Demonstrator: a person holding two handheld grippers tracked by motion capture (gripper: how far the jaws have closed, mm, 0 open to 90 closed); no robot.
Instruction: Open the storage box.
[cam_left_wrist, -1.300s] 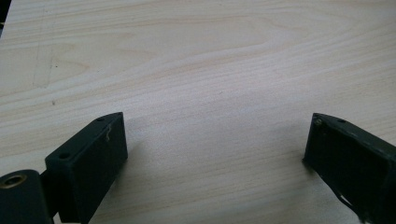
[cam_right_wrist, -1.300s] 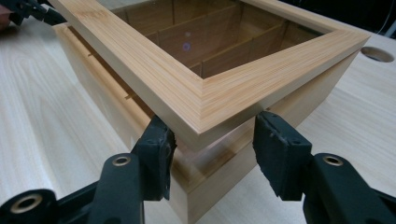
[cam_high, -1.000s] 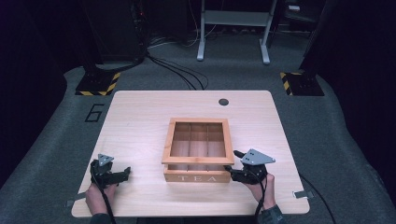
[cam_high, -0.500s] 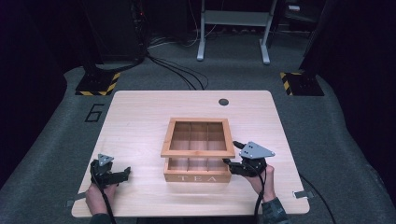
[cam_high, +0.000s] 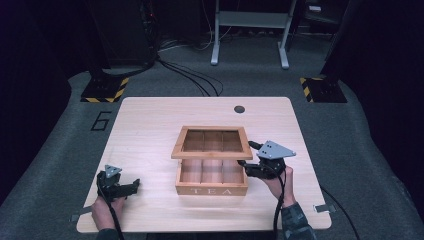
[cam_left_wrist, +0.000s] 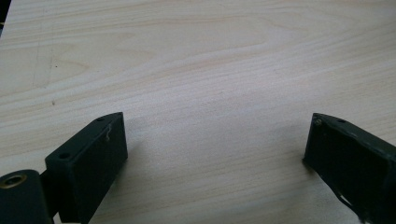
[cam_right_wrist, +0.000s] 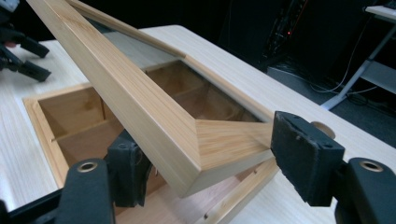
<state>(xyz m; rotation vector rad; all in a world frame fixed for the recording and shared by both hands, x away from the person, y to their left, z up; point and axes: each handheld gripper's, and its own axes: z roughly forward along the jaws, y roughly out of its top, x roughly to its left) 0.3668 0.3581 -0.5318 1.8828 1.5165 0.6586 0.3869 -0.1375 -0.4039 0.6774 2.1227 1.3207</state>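
Wooden tea box (cam_high: 212, 179) sits at the middle of the pale desk (cam_high: 150, 130), nearer the person's edge, "TEA" lettered on its front wall. Hinged lid (cam_high: 212, 142), a wooden frame with a clear pane, stands partly raised, tilted up at its front edge over six bare compartments.

Right tongs (cam_high: 245, 164) come in from the box's right side at the lid's front right corner. In the right gripper view the right tongs (cam_right_wrist: 205, 161) straddle that corner (cam_right_wrist: 210, 149): one pad under the frame, the other against its end face, pinching the lid and holding it lifted. Jaws part-way apart, the frame between them.

Left tongs (cam_high: 131, 186) rest low on the desk, well left of the box; left gripper view shows jaws spread wide over bare wood grain (cam_left_wrist: 205, 93).
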